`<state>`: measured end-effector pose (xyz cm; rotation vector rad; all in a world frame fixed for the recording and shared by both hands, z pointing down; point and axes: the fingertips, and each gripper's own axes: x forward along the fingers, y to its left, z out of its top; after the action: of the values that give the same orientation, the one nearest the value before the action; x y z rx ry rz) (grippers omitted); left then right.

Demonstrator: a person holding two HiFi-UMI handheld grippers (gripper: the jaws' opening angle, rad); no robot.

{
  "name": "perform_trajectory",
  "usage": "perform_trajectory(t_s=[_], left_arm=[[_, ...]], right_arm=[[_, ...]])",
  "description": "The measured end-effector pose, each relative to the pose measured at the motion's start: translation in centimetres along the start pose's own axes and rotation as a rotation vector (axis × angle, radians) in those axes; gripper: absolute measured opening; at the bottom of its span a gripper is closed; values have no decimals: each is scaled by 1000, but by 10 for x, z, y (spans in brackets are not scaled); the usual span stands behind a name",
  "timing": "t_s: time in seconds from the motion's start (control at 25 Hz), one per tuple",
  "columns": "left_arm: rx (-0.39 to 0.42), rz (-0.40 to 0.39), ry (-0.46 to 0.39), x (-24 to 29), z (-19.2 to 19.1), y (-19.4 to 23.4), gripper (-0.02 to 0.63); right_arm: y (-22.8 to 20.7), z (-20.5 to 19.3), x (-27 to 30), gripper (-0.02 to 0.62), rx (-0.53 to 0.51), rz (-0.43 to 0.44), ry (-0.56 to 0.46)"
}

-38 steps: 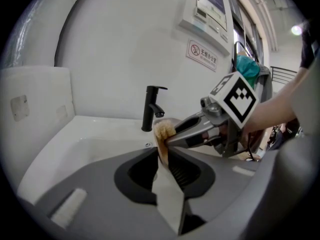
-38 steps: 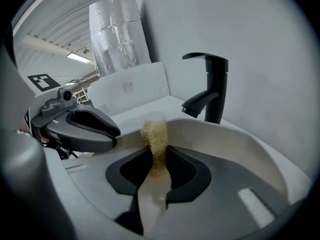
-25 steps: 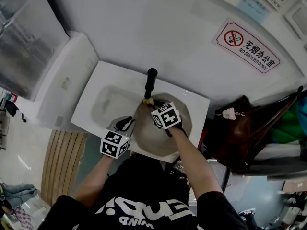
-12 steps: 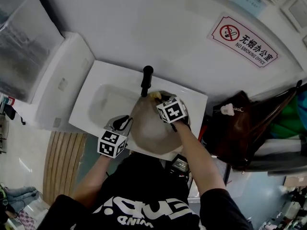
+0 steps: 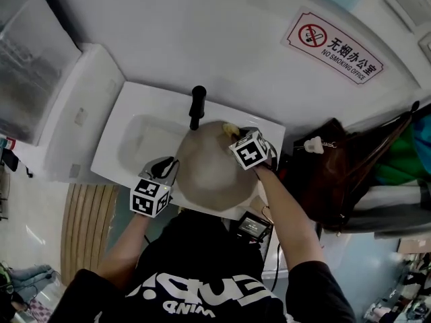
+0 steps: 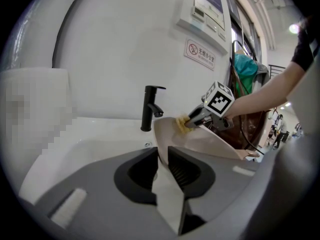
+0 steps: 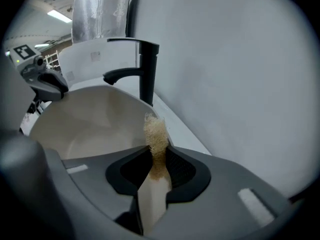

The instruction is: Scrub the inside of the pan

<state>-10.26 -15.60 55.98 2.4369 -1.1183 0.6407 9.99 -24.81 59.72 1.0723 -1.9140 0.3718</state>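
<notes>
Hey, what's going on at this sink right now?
A person is washing a cream-coloured pan over a white sink, next to the black faucet. The left gripper is clamped on the pan's near rim and holds it tilted. The right gripper pinches a yellowish scrub pad and has it at the pan's inner far edge, by the faucet.

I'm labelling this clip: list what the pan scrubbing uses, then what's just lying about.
In use: round beige pan, held at its rim by the left tool; yellow fibrous scrub pad, in the right tool.
Just there: white sink, black faucet, no-smoking wall sign, brown bag.
</notes>
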Motion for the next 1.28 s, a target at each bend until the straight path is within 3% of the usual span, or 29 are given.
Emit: perform_trajectory(t_s=[0.56,1.04,1.28], left_arm=[[10,4,13,1,1,0,55],[13,12,8,1,0,0,54],[14,21,7,2,1,0,54]], right_arm=[[-7,-46,-23,92,-85,11,104],[24,-103,-53,92,-128,130,231],[44,-116,-68,92,-136,183,243]])
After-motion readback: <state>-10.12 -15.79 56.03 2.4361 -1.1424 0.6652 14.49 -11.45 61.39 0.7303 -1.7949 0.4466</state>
